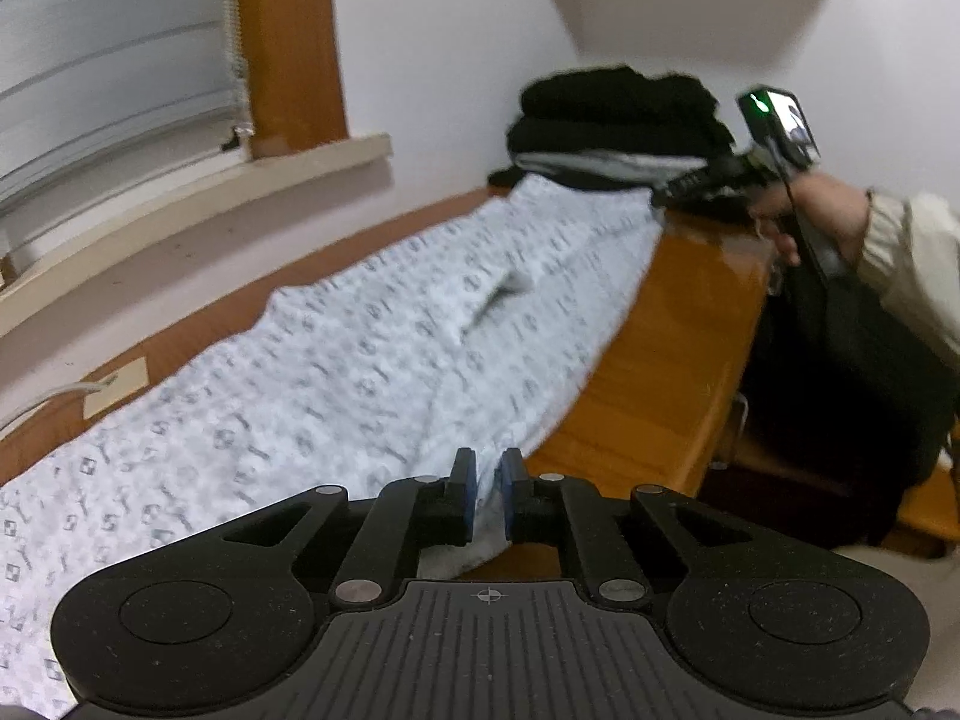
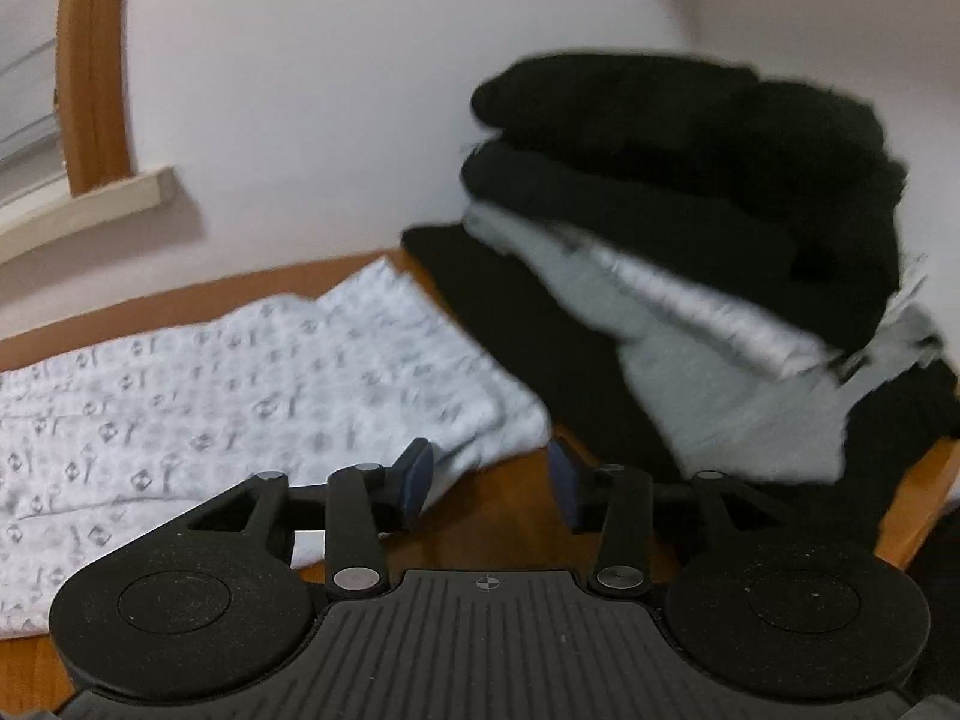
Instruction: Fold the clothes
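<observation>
- One wooden desk (image 1: 654,360) against a white wall, under a window.
- Long patterned white garment (image 1: 336,372) spread flat along the desk, far end touching a pile of folded clothes (image 2: 690,228), black and grey, at the corner.
- Left hand-held gripper (image 1: 486,495) nearly closed, pinching the near edge of the garment.
- Right hand-held gripper (image 2: 491,489) partly open, nothing gripped, fabric corner just beside its left finger (image 2: 415,480).

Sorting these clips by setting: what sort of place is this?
Probably a room in a home: a wooden table against a white wall, a window with blinds, and a stack of folded clothes beside the patterned garment.
</observation>
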### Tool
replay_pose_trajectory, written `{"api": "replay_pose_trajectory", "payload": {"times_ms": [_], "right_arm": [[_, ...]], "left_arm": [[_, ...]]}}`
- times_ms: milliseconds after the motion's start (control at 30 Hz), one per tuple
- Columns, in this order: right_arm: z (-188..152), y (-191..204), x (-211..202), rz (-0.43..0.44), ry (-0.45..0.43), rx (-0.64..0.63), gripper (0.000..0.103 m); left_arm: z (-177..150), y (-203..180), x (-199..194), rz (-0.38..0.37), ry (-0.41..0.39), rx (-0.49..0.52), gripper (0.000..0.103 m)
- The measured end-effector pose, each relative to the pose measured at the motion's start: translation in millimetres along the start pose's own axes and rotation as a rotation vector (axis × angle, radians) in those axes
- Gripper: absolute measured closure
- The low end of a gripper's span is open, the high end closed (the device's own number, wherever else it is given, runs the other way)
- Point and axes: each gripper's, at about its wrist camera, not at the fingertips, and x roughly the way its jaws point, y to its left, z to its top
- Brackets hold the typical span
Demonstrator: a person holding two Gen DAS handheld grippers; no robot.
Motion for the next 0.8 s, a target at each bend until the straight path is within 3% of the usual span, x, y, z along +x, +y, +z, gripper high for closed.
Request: {"api": "replay_pose_trajectory", "payload": {"times_ms": [67,133,233,300,333,467,633,700,733,800], "right_arm": [[3.4,5.3,-5.0,0.034,-0.020,-0.004,0.054],[5.9,11.9,-8.0,0.074,-0.029,-0.009,0.047],[7.3,23.5,-7.7,0.131,-0.016,-0.021,0.046],[8.3,31.3,-7.6,0.169,-0.008,-0.029,0.046],[8.0,29.7,-5.3,0.176,0.003,-0.014,0.047],[5.5,15.1,7.9,0.185,0.056,0.068,0.047],[6.5,9.9,19.0,0.211,0.065,0.076,0.047],[8.3,11.2,23.8,0.202,0.074,0.058,0.047],[9.2,11.9,26.3,0.197,0.079,0.049,0.049],[11.9,8.9,27.7,0.188,0.065,0.057,0.078]], "left_arm": [[3.9,3.9,-2.7,0.016,-0.014,-0.006,0.086],[6.5,6.1,-4.4,0.030,-0.022,-0.006,0.085],[6.5,6.9,-2.6,0.059,-0.019,-0.002,0.083],[3.8,7.1,-0.2,0.097,-0.016,0.008,0.070],[1.6,7.6,0.3,0.112,-0.015,0.010,0.069],[-5.3,13.9,3.9,0.151,-0.006,0.005,0.069],[-11.9,21.6,10.5,0.168,0.013,-0.002,0.069],[-13.6,24.1,11.4,0.169,0.011,-0.009,0.076],[-14.4,25.2,11.3,0.169,0.009,-0.012,0.081],[-15.2,26.0,9.2,0.175,-0.006,-0.014,0.096]]}}
